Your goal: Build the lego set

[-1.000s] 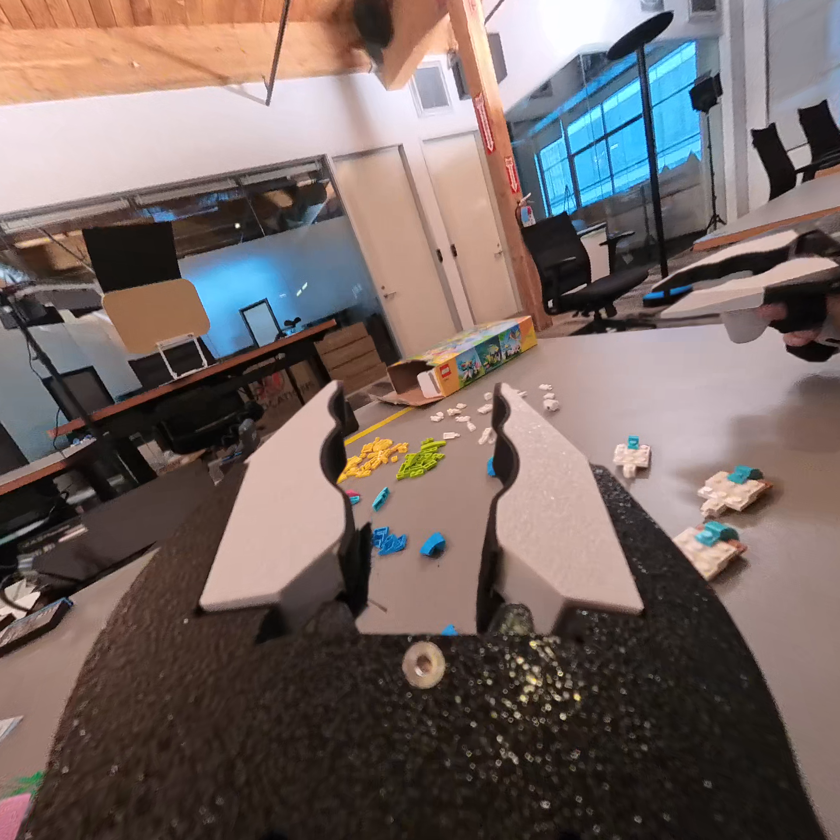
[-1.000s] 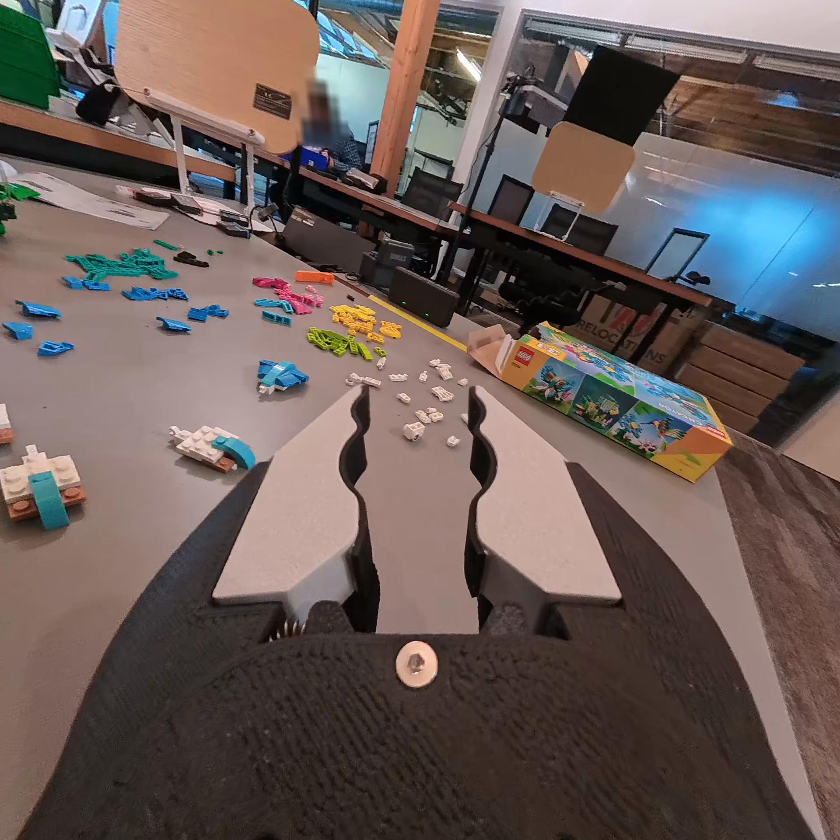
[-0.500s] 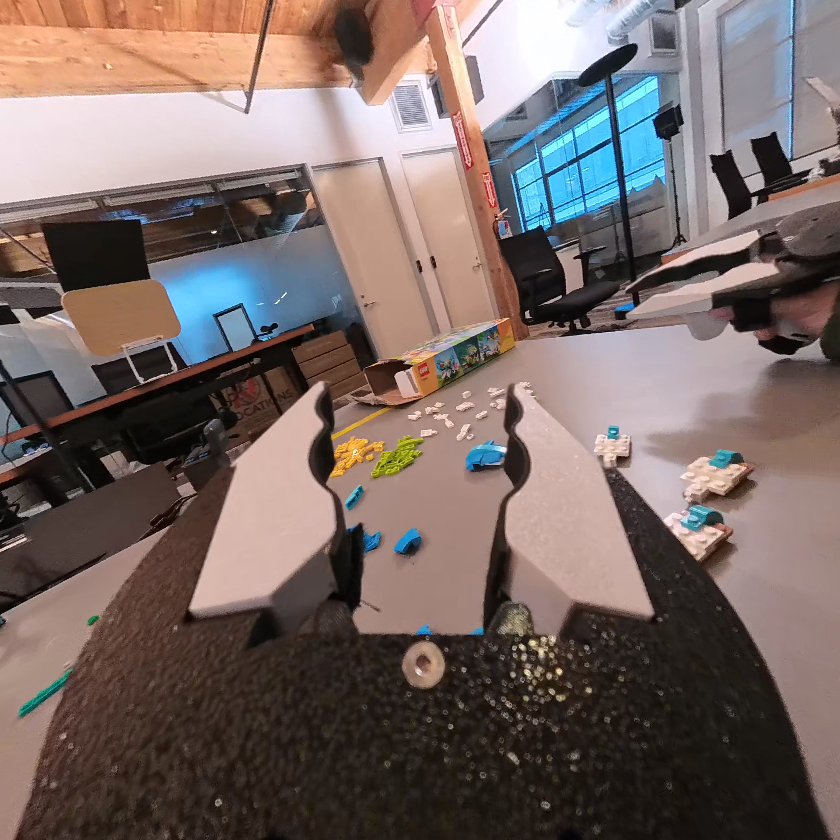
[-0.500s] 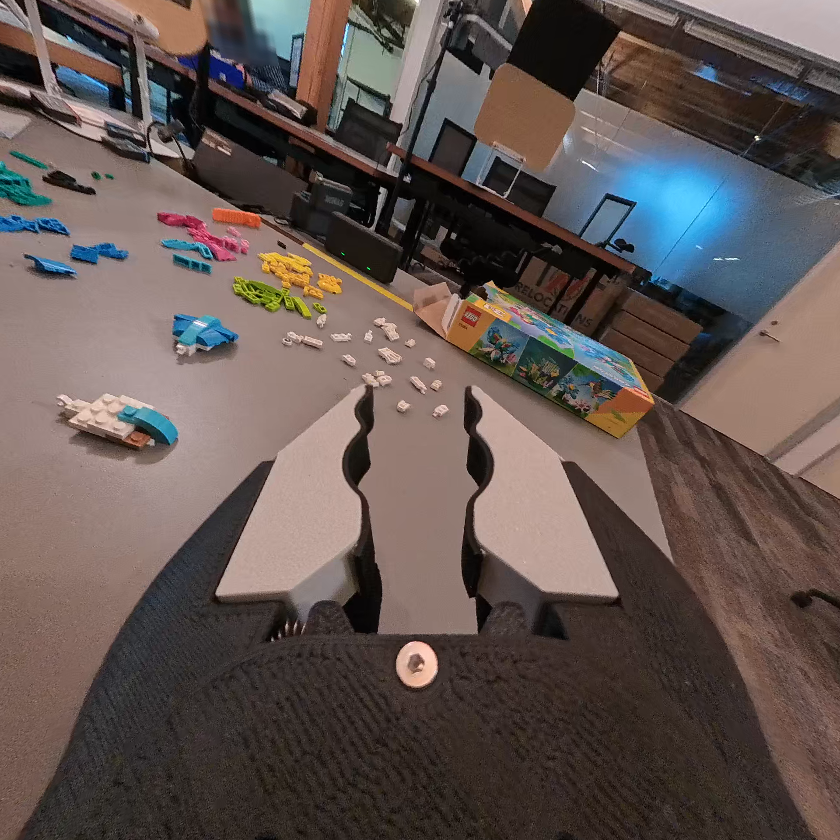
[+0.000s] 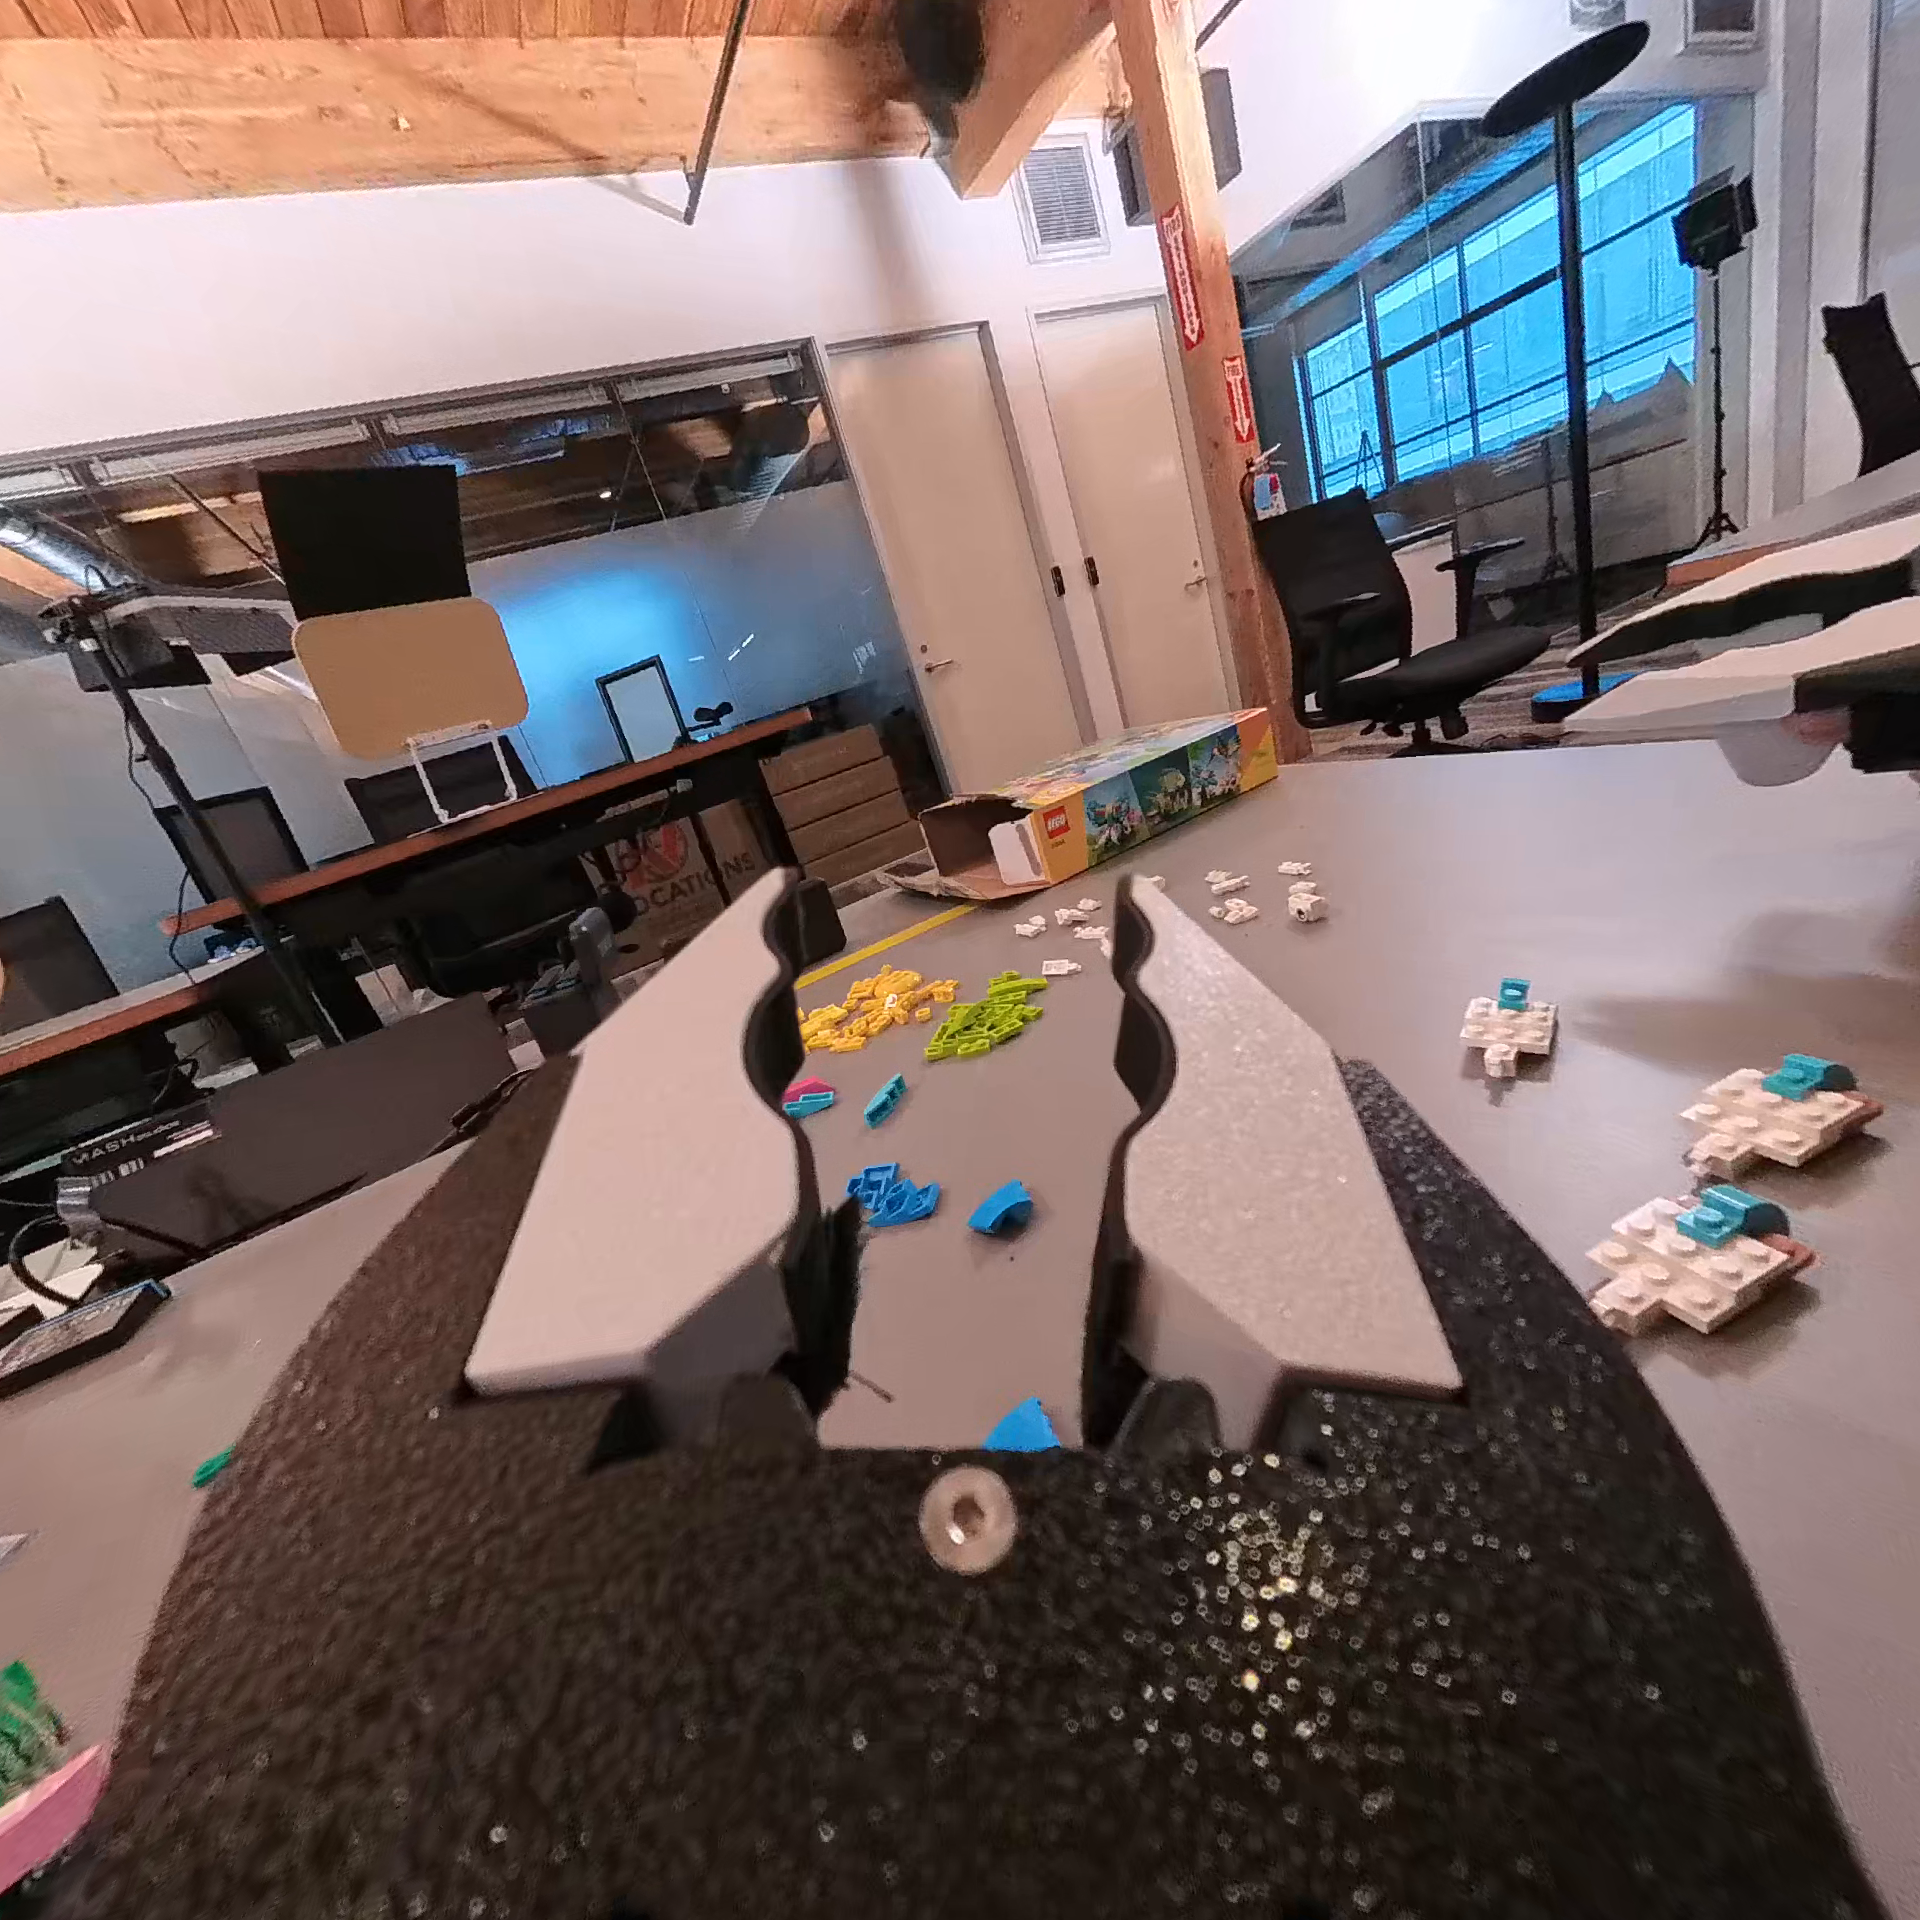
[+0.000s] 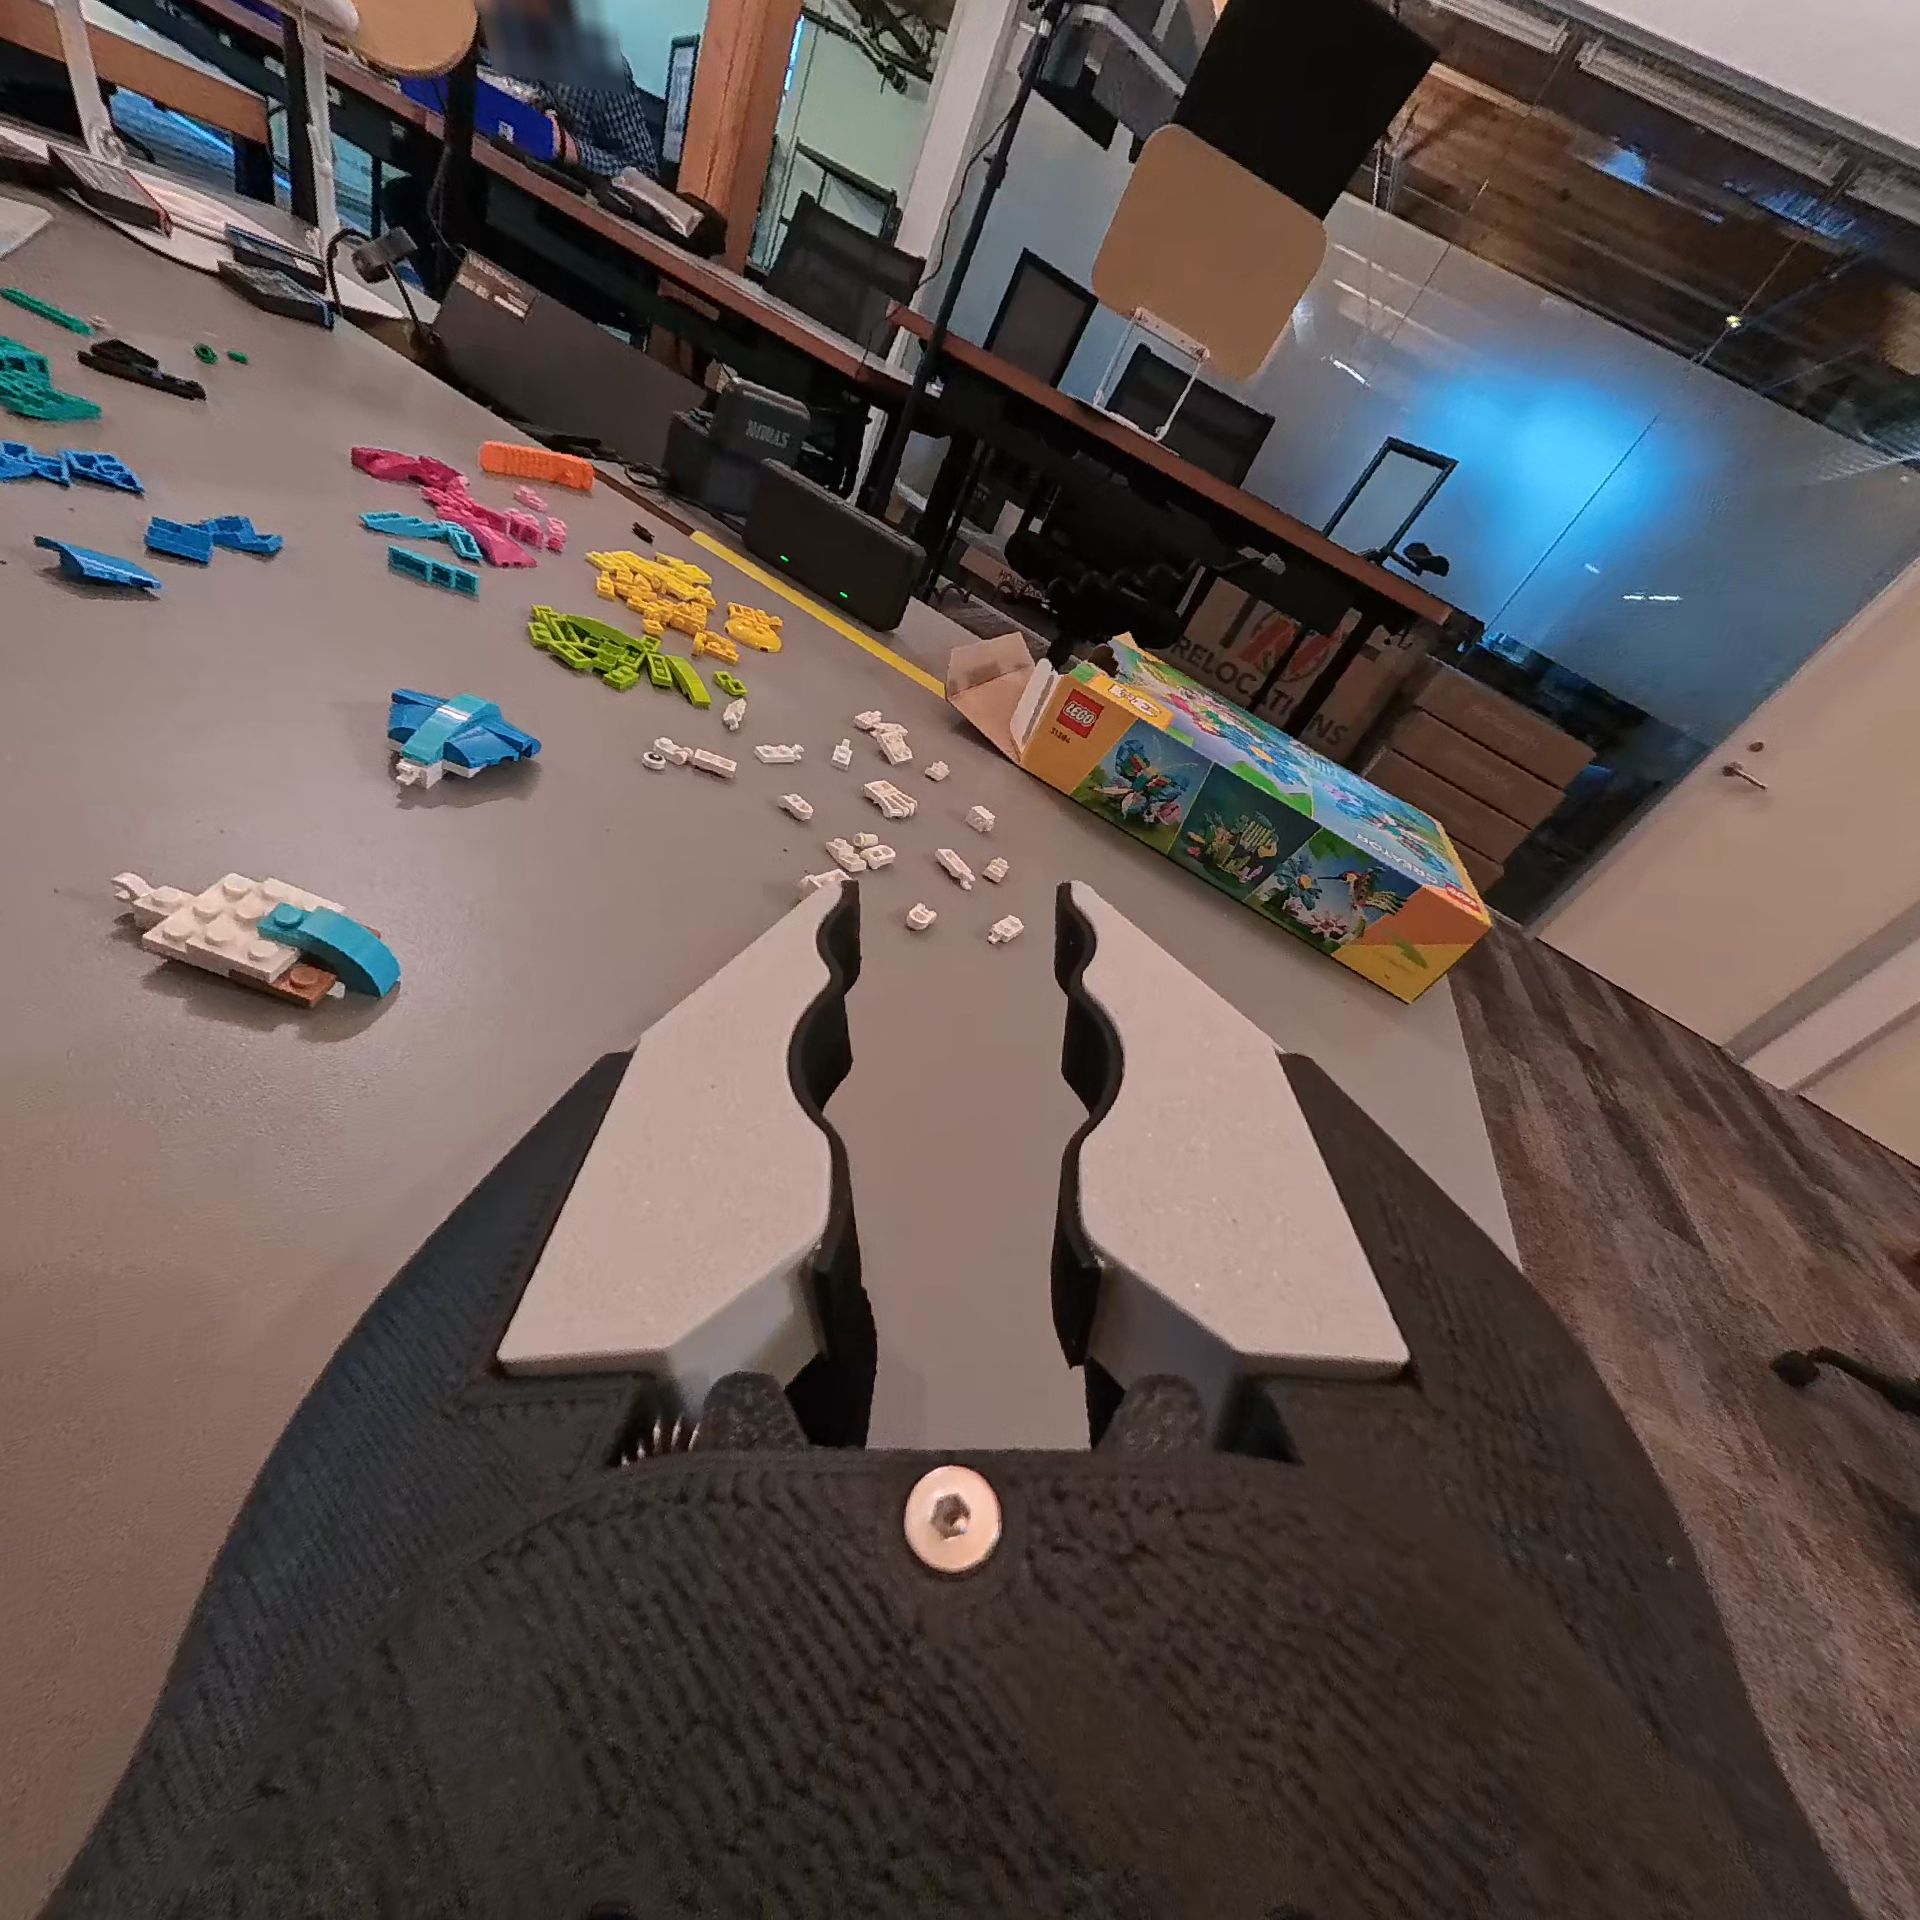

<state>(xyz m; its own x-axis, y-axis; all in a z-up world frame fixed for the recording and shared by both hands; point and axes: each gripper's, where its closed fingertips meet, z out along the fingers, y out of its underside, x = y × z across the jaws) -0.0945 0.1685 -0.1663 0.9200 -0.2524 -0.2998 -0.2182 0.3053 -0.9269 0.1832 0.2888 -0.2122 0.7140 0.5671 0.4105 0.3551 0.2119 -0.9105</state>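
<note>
both grippers hang above the grey table [image 6: 312, 1195] with nothing between their fingers: the left gripper [image 5: 961, 914], jaws wide, has loose blue pieces [image 5: 894, 1195] below it and yellow and lime piles at its 12 o'clock. the right gripper [image 6: 958, 902], jaws also apart, hovers just short of scattered white pieces [image 6: 883, 800]. the printed box [image 6: 1247, 810] lies at its 1 o'clock, and a white-and-teal build [image 6: 260, 935] at 9.

the right gripper [image 5: 1621, 675] is now seen further toward the right edge of the left wrist frame. in the right wrist frame, the scattered white pieces [image 6: 883, 800] are now seen just beyond the fingertips.
</note>
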